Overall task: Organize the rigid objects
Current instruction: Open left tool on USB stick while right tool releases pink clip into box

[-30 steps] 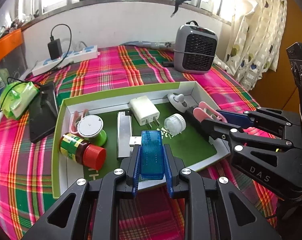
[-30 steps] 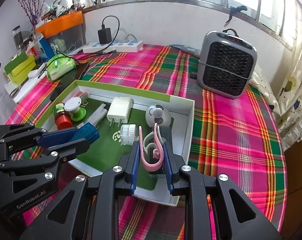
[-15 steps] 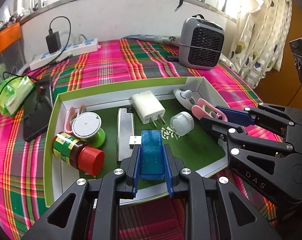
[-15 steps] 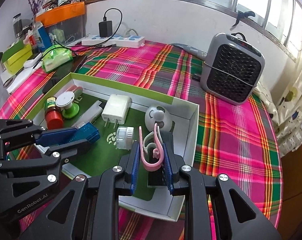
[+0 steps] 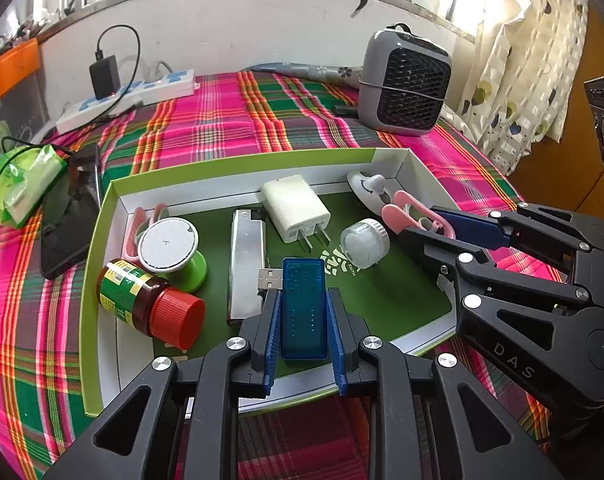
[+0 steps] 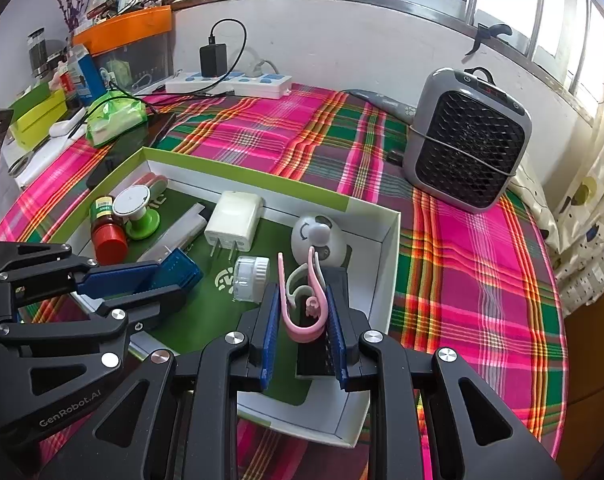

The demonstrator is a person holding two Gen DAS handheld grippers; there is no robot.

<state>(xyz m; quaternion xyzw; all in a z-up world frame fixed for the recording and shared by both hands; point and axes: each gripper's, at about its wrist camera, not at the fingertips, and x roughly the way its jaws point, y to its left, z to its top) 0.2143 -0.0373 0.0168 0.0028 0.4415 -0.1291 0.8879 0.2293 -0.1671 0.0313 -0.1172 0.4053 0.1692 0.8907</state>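
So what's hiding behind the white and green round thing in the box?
Behind the round white-topped green stand a pink looped clip pokes out against the box wall. Only its top shows; the stand covers the rest.

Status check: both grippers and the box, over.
Left gripper shut on blue USB stick. Right gripper shut on pink clip. Both over green box; white cap lies between.

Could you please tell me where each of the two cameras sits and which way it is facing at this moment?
Left wrist: sits on the left gripper, looking forward over the green-rimmed box toward the window wall; its fingers clamp a blue USB dongle, and the right gripper enters from the right.
Right wrist: sits on the right gripper, same heading, holding a pink clip; the left gripper enters from the left.
Shared: box, white charger, grey heater.
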